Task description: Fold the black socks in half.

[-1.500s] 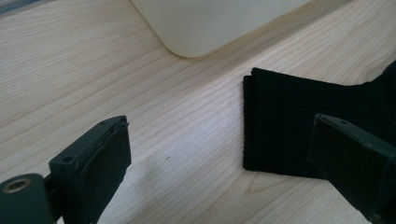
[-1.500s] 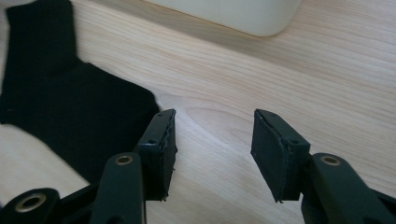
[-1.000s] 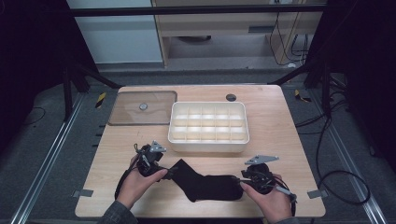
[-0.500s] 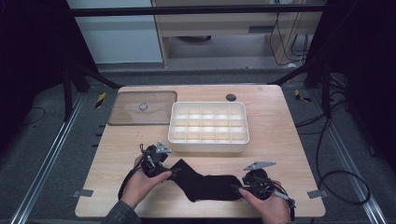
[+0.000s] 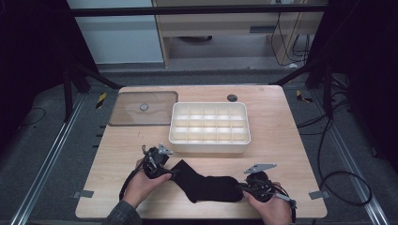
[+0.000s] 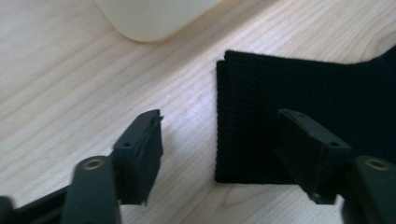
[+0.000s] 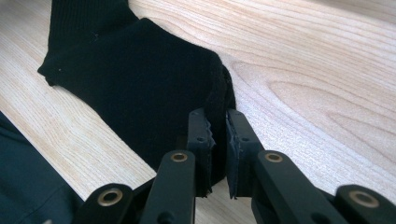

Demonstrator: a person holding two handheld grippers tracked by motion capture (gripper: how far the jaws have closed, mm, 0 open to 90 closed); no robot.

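**A:** High view first: the black sock [image 5: 206, 183] lies flat on the bench [image 5: 281, 140] near the person's edge, in front of the white divided tray [image 5: 209, 143], between the two hands. How would you expect it to handle?

**B:** Light, soft and limp, I'd judge. It will sag and fold wherever it isn't supported, and the ribbed knit should give the pads enough friction. Nothing fragile about it.

**A:** Where is each tool now?

**B:** The right tool [image 7: 217, 135] has just been closing, and its jaws are now pinching the toe end, with a fold of fabric squeezed between them. The left tool [image 6: 219, 140] has also been closing but remains spread: one jaw is over bare wood, the other over the cuff [image 6: 243, 116], with the cuff's edge between them and nothing pressed yet.

**A:** So the best hold on that side?

**B:** The cuff edge, I think, both layers together. Held at both ends, the sock could lift without drooping into a heap.
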